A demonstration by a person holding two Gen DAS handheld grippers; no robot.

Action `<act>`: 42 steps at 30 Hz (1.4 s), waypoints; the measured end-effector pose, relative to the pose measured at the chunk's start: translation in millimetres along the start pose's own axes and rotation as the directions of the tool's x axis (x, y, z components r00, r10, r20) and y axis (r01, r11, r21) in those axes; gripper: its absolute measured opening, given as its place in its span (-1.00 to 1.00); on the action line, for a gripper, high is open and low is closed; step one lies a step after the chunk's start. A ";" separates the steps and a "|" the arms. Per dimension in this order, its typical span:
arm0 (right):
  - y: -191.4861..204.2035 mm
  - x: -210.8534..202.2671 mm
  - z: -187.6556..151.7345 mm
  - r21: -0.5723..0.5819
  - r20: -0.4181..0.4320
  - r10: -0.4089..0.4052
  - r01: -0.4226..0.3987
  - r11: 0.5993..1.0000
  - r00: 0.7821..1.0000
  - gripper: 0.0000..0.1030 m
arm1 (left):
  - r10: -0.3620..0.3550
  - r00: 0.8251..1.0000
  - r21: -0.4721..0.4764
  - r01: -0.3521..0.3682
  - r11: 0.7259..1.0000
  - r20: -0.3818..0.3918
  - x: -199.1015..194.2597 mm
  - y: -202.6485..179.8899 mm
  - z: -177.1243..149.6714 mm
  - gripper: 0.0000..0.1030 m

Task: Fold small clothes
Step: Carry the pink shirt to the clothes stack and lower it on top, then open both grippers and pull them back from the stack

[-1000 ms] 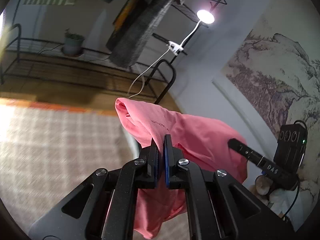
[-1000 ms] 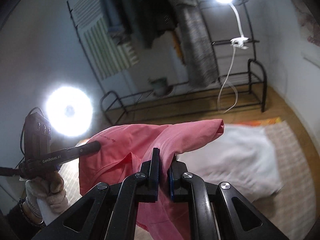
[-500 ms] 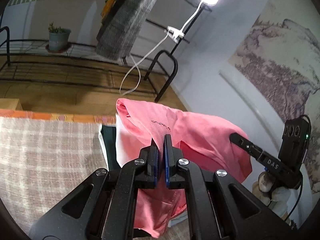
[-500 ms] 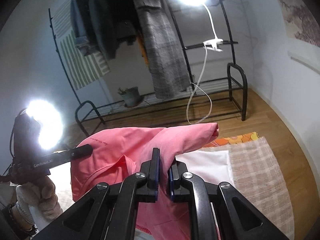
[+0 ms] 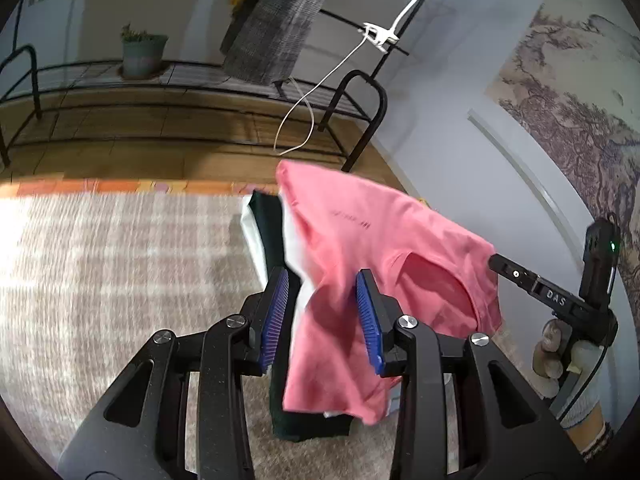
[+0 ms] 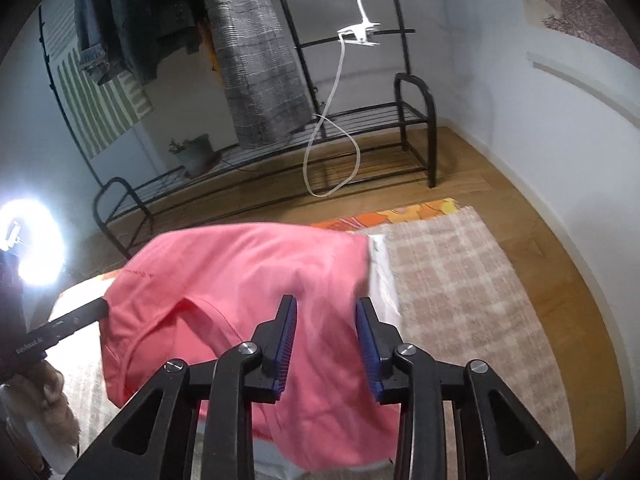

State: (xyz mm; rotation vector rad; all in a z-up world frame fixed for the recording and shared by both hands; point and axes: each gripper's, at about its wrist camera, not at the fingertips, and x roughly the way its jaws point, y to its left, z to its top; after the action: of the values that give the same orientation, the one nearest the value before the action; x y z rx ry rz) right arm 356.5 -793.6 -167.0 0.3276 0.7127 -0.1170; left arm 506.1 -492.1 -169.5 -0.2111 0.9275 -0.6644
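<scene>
Holding both tools over the plaid rug (image 5: 120, 248), you have each pair of jaws spread wide with nothing pinched. One pink shirt (image 5: 360, 248) fills the lower middle of both views, blurred, its cloth hanging between and below the blue pads; whether it touches them cannot be told. In the left wrist view your left gripper (image 5: 322, 316) sits at bottom centre, and the shirt hangs over two other garments on the rug: one white piece (image 5: 252, 236) and one dark green piece (image 5: 272, 232), both partly hidden. Your right gripper (image 6: 326, 344) sits at bottom centre of its own view and appears again at the right edge of the left view, its tip at the shirt's edge. Across the top of both frames stands one black metal rack (image 6: 416, 120) with one grey checked coat (image 6: 256, 60), one potted plant (image 5: 142, 54) and one clip lamp (image 5: 380, 34).
</scene>
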 end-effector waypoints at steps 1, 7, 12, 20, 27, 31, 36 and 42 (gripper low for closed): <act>-0.1 -2.0 -2.5 -0.003 0.000 -0.007 0.007 1.000 1.000 -0.38 | -0.006 1.000 -0.012 0.006 1.000 -0.011 1.5 2.3 -2.6 -0.33; -0.2 9.4 -25.4 -0.030 -0.074 -0.065 0.063 0.998 0.995 -0.38 | -0.004 0.993 -0.042 -0.001 0.999 -0.116 22.6 14.2 -39.3 -0.33; -13.0 17.2 -38.2 -0.007 -0.126 -0.156 0.156 0.988 0.980 -0.38 | 0.021 0.991 -0.027 -0.025 0.999 -0.131 19.5 17.3 -53.2 -0.33; -2.9 -20.8 -40.5 0.015 -0.083 -0.146 0.148 0.989 0.986 -0.38 | 0.057 0.996 0.029 -0.055 0.998 -0.069 -34.7 10.3 -55.1 -0.33; 29.1 -78.7 -46.6 0.023 -0.025 -0.127 0.127 0.992 0.992 -0.38 | 0.059 0.998 0.116 -0.061 0.991 0.019 -102.9 -17.6 -58.7 -0.33; 51.7 -118.0 -49.4 0.023 0.016 -0.117 0.117 0.993 0.993 -0.38 | 0.054 0.996 0.166 -0.066 0.984 0.077 -147.6 -33.1 -64.9 -0.33; 83.5 -167.7 -60.7 0.016 0.064 -0.120 0.120 0.993 0.991 -0.38 | 0.036 0.989 0.207 -0.066 0.976 0.142 -202.1 -46.7 -79.6 -0.15; 126.1 -233.3 -89.4 0.020 0.131 -0.112 0.110 0.994 0.985 -0.02 | 0.011 0.979 0.252 -0.063 0.966 0.205 -268.4 -53.9 -113.5 0.22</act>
State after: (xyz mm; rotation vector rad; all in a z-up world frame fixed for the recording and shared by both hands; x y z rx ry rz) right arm 152.5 -646.2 -44.6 0.2893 0.5997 -0.2471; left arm 279.7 -357.6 -33.4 -0.0285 0.6408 -0.7075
